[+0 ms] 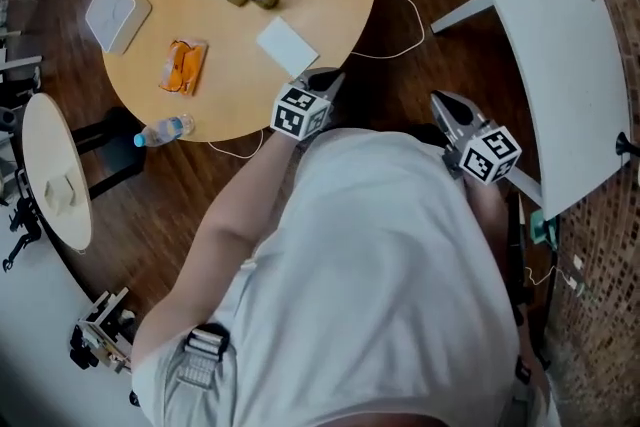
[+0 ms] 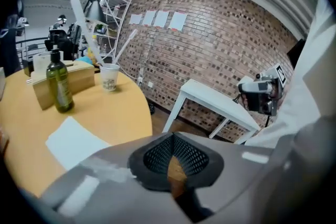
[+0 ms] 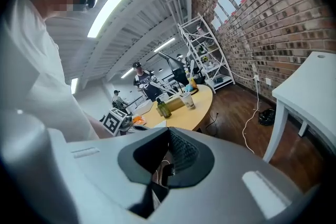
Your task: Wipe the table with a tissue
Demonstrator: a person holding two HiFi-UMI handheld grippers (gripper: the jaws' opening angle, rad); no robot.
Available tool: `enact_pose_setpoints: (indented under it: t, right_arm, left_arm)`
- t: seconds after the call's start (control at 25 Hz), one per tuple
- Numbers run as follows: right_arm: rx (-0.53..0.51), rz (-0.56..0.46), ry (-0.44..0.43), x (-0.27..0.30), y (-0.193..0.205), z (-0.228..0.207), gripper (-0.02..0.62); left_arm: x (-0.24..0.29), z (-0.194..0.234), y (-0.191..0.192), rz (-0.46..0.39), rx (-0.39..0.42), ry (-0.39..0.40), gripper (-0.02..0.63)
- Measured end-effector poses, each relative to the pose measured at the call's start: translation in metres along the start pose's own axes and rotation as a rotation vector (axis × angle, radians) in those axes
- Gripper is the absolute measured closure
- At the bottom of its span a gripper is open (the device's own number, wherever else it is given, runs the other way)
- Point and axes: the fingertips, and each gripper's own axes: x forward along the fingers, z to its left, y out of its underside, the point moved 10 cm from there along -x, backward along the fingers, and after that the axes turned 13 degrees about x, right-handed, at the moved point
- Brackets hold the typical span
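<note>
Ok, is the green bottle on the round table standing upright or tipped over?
Upright. The green bottle stands on its base on the round table, neck pointing up, next to the brown box.

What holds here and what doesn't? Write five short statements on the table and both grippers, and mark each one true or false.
1. A white tissue lies flat on the round table, near its edge. True.
2. The left gripper holds the tissue. False: its jaws are together on nothing, and the tissue lies apart from it.
3. The green bottle stands upright by the brown box. True.
4. The paper cup has tipped over. False: it stands upright.
5. The right gripper is above the round table. False: it is off the table, over the floor beside the white table.
</note>
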Motion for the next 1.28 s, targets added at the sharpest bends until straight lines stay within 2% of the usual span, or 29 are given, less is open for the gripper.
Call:
enact_pose_setpoints:
  t: [0.24, 0.4, 0.44, 0.6, 0.8, 0.96, 1.08, 1.28]
  right_arm:
    - [-0.029, 0.049, -0.062, 0.030, -0.025, -0.007, 0.588]
    - [-0.015, 0.066, -0.086, 0.040, -0.038, -0.016, 0.588]
    - [-0.010, 0.072, -0.087, 0.041, -0.041, -0.018, 0.588]
    - [-0.018, 0.089, -0.077, 0.044, -0.053, -0.025, 0.588]
    - [0.018, 0.067, -0.024, 0.032, -0.058, -0.041, 0.588]
    - [0.044, 0.054, 0.012, 0.021, -0.054, -0.047, 0.588]
    - [0.052, 0.044, 0.022, 0.021, -0.053, -0.048, 0.588]
    - [0.073, 0.031, 0.040, 0.022, -0.054, -0.051, 0.588]
  left_arm:
    - [-0.028, 0.046, 0.023, 0.042, -0.047, -0.134, 0.600]
    - [-0.039, 0.075, 0.029, 0.103, -0.012, -0.188, 0.598]
    - [-0.040, 0.082, 0.029, 0.127, 0.007, -0.194, 0.583]
    - [-0.033, 0.110, 0.028, 0.215, 0.079, -0.193, 0.450]
    - [-0.021, 0.131, 0.038, 0.325, 0.127, -0.194, 0.356]
    - [-0.013, 0.136, 0.044, 0.373, 0.135, -0.184, 0.363]
    - [-0.010, 0.134, 0.051, 0.385, 0.138, -0.170, 0.473]
    - [-0.004, 0.122, 0.051, 0.391, 0.161, -0.178, 0.579]
